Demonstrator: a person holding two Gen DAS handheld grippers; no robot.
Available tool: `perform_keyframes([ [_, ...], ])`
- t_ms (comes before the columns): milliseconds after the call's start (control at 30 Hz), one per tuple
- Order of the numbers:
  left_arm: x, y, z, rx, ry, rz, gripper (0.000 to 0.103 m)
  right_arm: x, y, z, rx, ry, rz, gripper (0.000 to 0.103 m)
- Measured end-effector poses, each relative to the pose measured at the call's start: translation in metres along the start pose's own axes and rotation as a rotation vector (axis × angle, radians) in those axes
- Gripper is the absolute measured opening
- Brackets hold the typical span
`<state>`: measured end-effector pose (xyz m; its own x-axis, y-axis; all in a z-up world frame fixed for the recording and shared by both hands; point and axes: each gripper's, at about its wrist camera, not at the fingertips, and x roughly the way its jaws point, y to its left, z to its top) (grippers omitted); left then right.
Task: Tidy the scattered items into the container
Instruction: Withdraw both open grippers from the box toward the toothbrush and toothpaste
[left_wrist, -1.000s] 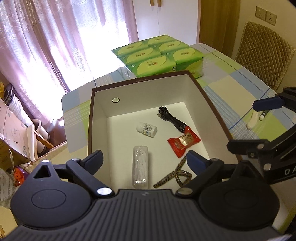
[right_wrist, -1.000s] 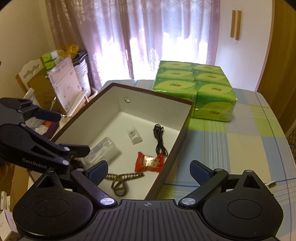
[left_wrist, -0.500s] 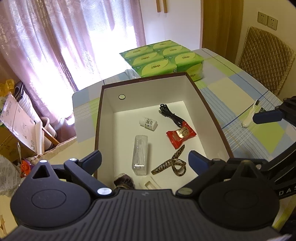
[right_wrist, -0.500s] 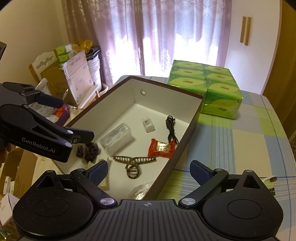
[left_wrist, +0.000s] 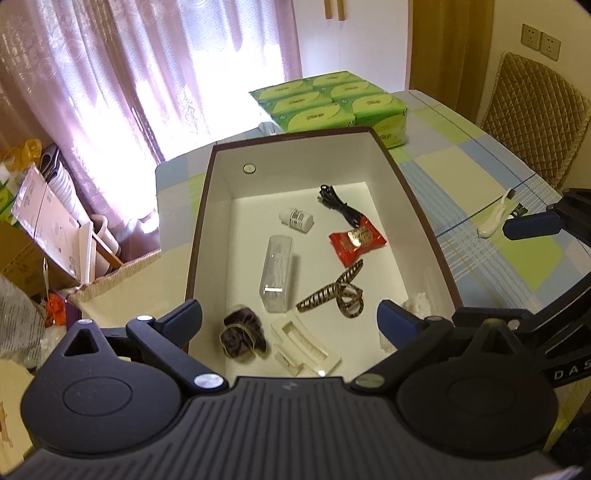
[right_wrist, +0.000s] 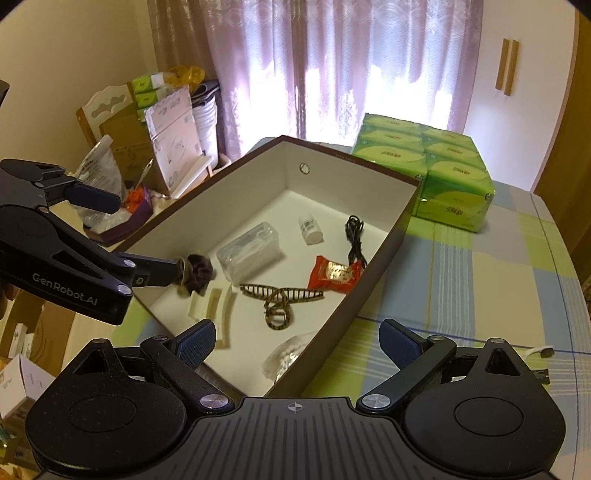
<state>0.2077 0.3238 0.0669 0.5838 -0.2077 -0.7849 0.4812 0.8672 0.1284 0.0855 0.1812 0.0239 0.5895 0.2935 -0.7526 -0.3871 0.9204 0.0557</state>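
A brown-rimmed box (left_wrist: 199, 236) with a white inside holds a black cable (left_wrist: 340, 210), a small white bottle (left_wrist: 295, 218), a red snack packet (left_wrist: 356, 242), a clear plastic case (left_wrist: 277, 273), a striped hair clip (left_wrist: 334, 295), a brown scrunchie (left_wrist: 242, 334) and a cream holder (left_wrist: 304, 345). My left gripper (left_wrist: 290, 321) hangs open above the box's near end, holding nothing. My right gripper (right_wrist: 297, 341) is open and empty over the box's near right corner (right_wrist: 391, 243). A white item (left_wrist: 496, 216) lies on the checked tablecloth to the right of the box.
Green tissue packs (right_wrist: 424, 173) stand behind the box. A quilted chair (left_wrist: 532, 110) is at the table's far right. Cardboard boxes and bags (right_wrist: 162, 140) crowd the floor to the left. A bag of white cotton (right_wrist: 288, 356) lies in the box's near right corner.
Both grippers have drawn back and up from the box. Its near end with the scrunchie and cream holder has come into view. Both stay open.
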Motion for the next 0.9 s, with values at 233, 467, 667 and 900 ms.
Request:
perform_keyframes([
  [233, -0.005, 0.000, -0.016, -0.031, 0.020, 0.013, 0.100, 0.003, 0.005, -0.011, -0.017, 0.028, 0.022, 0.100],
  [467, -0.006, -0.002, -0.031, -0.071, 0.046, 0.007, 0.100, 0.004, 0.008, -0.020, -0.037, 0.050, 0.042, 0.100],
  [667, -0.008, -0.007, -0.044, -0.107, 0.071, 0.010, 0.100, 0.003, 0.007, -0.024, -0.036, 0.056, 0.053, 0.100],
  [900, -0.007, -0.019, -0.057, -0.150, 0.106, 0.025, 0.100, -0.002, 0.000, -0.032, -0.056, 0.057, 0.051, 0.100],
])
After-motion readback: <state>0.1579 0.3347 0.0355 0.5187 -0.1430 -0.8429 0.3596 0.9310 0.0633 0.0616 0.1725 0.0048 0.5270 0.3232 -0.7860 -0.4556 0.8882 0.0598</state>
